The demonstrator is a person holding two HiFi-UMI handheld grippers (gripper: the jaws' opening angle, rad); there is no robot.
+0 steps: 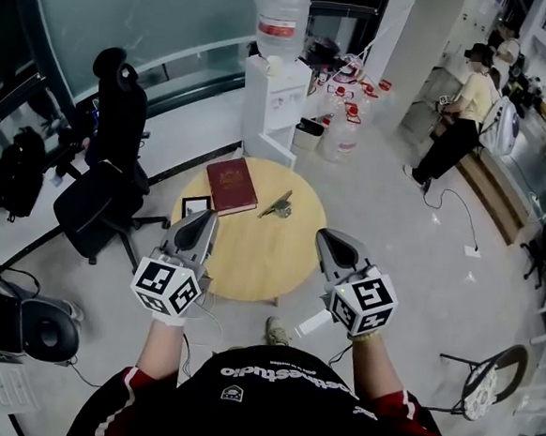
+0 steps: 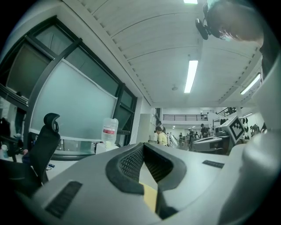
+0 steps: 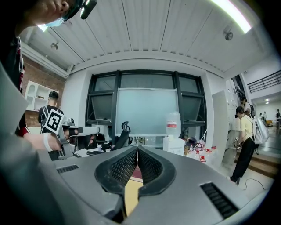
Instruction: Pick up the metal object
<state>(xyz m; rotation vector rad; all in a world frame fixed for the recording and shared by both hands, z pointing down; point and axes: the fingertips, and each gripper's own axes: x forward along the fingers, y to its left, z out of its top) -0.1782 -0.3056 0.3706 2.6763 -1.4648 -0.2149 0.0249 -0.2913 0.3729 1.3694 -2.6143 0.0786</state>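
Note:
The metal object point(image 1: 279, 205), a small grey and brass-coloured piece, lies on the far side of the round wooden table point(image 1: 251, 258), just right of a red book point(image 1: 231, 185). Both grippers hover over the table's near half, tilted up and well short of the metal object. My left gripper point(image 1: 206, 220) is over the near left of the table and is shut, with its tips point(image 2: 142, 144) meeting on nothing. Over the near right, my right gripper point(image 1: 327, 237) is shut too, its tips point(image 3: 137, 148) together and empty. Neither gripper view shows the metal object.
A small black-framed card point(image 1: 196, 206) lies left of the book. A black office chair point(image 1: 106, 185) stands left of the table. Behind it are a water dispenser point(image 1: 275, 81) and several water bottles point(image 1: 341, 128). A person point(image 1: 460, 119) stands far right.

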